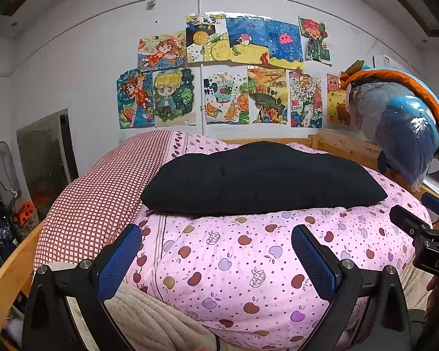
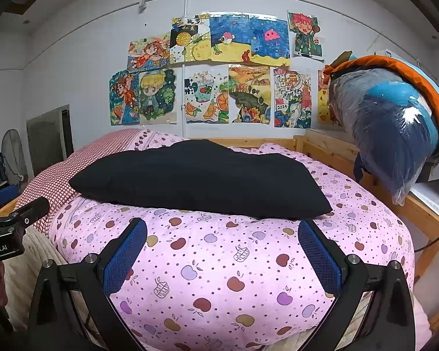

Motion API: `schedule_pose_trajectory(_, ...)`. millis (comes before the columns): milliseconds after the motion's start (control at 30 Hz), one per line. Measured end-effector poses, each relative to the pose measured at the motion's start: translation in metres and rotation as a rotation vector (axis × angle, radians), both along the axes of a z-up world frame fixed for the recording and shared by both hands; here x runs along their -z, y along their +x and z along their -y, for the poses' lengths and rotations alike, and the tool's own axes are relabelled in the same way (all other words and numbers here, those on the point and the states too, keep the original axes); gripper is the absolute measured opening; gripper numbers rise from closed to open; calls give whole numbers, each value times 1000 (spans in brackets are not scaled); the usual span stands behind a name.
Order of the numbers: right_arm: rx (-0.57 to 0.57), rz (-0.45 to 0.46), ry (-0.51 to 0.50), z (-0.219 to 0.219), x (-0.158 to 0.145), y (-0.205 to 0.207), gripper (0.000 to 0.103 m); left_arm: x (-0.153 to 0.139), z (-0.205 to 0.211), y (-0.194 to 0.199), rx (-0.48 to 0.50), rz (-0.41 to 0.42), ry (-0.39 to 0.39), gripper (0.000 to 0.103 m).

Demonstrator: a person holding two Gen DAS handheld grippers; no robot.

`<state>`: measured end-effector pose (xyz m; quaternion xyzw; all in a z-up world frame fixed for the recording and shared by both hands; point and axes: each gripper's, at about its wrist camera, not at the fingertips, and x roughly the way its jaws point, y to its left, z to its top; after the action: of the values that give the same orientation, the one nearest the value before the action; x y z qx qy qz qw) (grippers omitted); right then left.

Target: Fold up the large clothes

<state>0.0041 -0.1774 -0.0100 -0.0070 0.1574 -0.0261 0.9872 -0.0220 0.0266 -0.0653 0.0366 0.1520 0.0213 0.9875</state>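
A black garment (image 1: 260, 178), folded into a thick rectangle, lies on top of the pink apple-print quilt (image 1: 237, 266). It also shows in the right wrist view (image 2: 202, 178) on the same quilt (image 2: 219, 275). My left gripper (image 1: 216, 237) is open and empty, hovering in front of the garment's near edge. My right gripper (image 2: 222, 231) is open and empty, just short of the garment's near right corner. Neither gripper touches the cloth. The right gripper's body (image 1: 421, 237) shows at the right edge of the left wrist view.
A red checked pillow (image 1: 102, 199) lies left of the garment. A beige blanket (image 1: 149, 318) lies at the near left. A wooden bed rail (image 2: 348, 152) runs along the right, with a plastic-wrapped bundle (image 2: 395, 134) on it. Drawings (image 1: 219, 73) cover the wall.
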Motion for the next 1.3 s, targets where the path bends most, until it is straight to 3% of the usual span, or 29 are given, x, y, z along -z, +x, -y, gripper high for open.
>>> schedule_pose_trajectory(1300, 5, 1, 4, 3, 1, 1, 101, -1, 3, 2, 2, 0, -7, 103)
